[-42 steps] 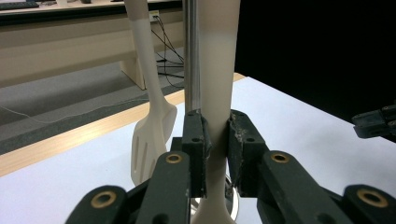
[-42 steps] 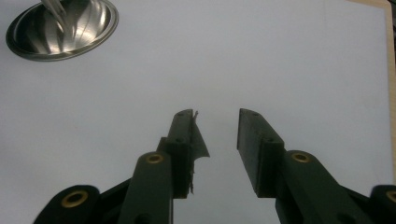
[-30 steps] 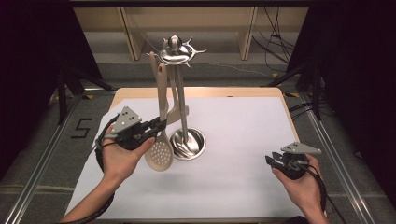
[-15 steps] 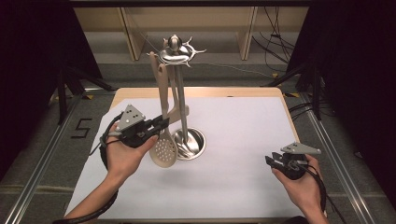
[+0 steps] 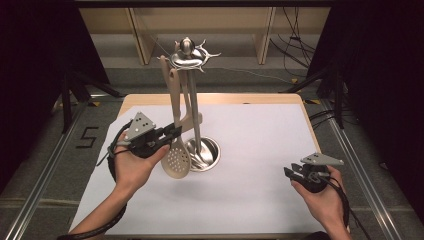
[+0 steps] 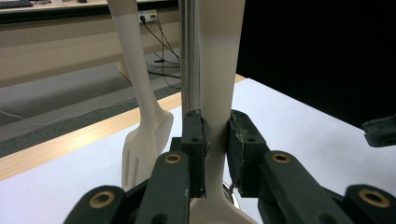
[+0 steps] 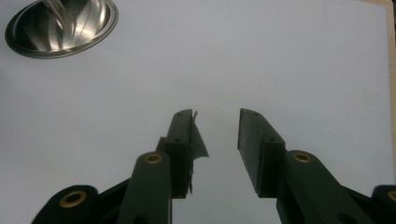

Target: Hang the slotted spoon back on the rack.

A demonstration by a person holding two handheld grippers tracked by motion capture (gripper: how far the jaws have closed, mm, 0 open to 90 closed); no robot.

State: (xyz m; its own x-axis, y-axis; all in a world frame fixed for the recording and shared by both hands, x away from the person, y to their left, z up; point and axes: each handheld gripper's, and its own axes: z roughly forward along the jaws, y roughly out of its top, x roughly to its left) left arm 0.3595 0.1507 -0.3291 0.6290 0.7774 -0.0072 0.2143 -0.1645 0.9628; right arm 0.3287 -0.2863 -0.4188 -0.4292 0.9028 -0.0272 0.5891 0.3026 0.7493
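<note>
Left gripper [image 5: 172, 134] fingers pinching slotted spoon [image 5: 175, 159] handle, confirmed close-up, right gripper [image 7: 215, 140] fingers spread, empty

Wooden counter [image 5: 150, 98] filling the frame's middle, its pale edge bare along the top. White sheet [image 5: 260, 150] spread over nearly all of it. Round steel stand base [image 5: 212, 152] resting on the sheet, left of centre.

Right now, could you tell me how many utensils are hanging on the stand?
2: a slotted spoon at the front, gripped at its handle by the left gripper, and a slotted spatula behind it. Others may be hidden.
</note>
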